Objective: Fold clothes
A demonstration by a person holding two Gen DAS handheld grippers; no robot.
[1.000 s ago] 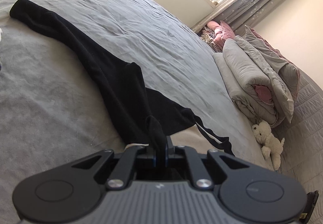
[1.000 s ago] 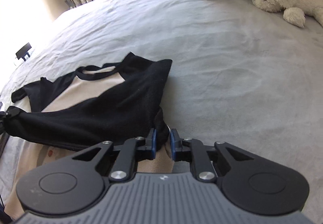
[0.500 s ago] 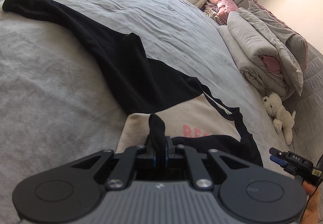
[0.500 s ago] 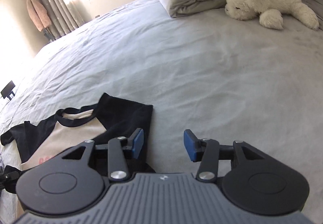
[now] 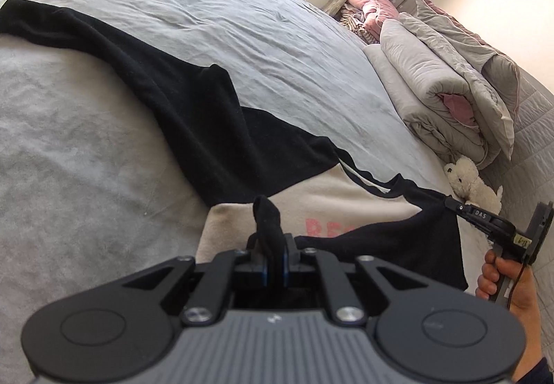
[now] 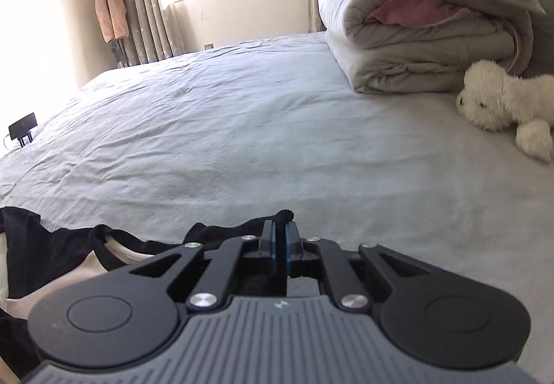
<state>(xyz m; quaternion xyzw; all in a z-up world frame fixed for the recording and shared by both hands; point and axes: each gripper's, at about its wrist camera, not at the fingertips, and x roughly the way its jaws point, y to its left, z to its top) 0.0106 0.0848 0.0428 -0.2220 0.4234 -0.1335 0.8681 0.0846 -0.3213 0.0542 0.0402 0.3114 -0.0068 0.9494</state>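
A cream shirt [image 5: 329, 204] with black sleeves lies on the grey bed [image 5: 69, 148]. One long black sleeve [image 5: 155, 72] stretches away to the far left. My left gripper [image 5: 273, 256] is shut on a tuft of black cloth at the shirt's near edge. At the right, held by a hand [image 5: 502, 276], my right gripper [image 5: 448, 202] pinches the black shoulder edge. In the right wrist view my right gripper [image 6: 281, 242] is shut on a black fold, and the shirt [image 6: 52, 245] trails off to the lower left.
A folded grey and pink duvet [image 6: 415, 38] lies at the head of the bed, with a white plush toy [image 6: 502, 103] beside it. A small black device [image 6: 22, 128] sits at the bed's far left edge. Curtains and a window stand behind.
My right gripper let go of the shirt, opened wide, swung to the shirt's shoulder edge and shut on black cloth there. The left gripper kept its hold and rolled slightly.
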